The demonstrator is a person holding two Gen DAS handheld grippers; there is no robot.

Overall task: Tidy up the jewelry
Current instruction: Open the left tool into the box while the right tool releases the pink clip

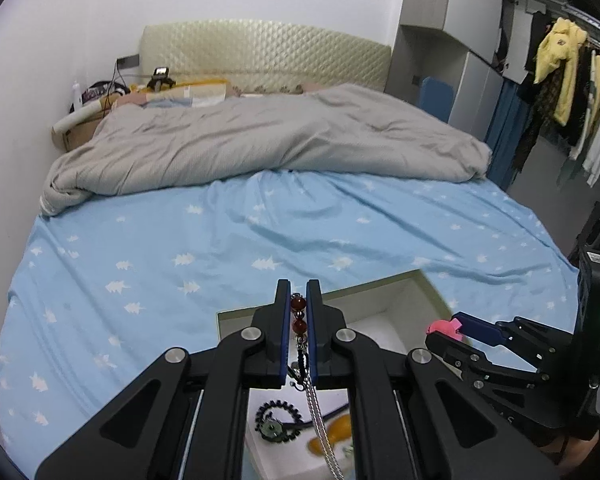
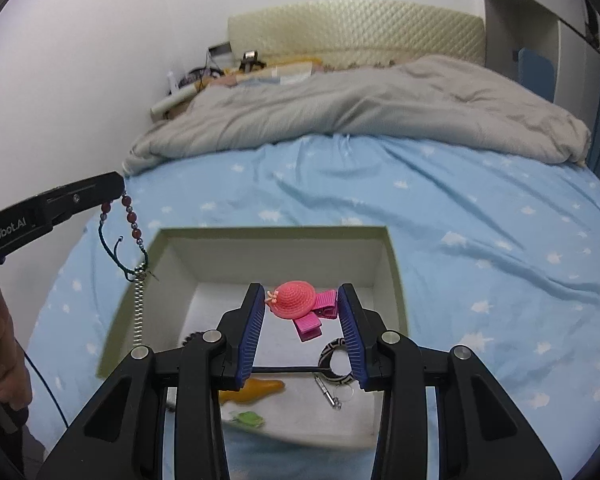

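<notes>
Both tongs loaded over the open box on the bed.

The left tongs (image 1: 299, 312) are pinched nearly shut on a bracelet (image 1: 299, 314) of red beads; its cord and a silver chain (image 2: 139, 312) hang limp below, just outside the near-left wall of the box (image 2: 392, 264). The right tongs (image 2: 302, 320) stand part open, clamped across a pink clip (image 2: 300, 306) with a small hat on it, above the box floor. The bracelet looks light and floppy, so it will likely swing and may snag the rim; holding it by the beads seems sound. The clip looks stiff and light, and probably slippery. Inside, a ring (image 2: 336, 356), a small metal piece and yellow and green bits fill the near end; the far end is bare. The sheet (image 1: 140, 240) around lies open.
</notes>
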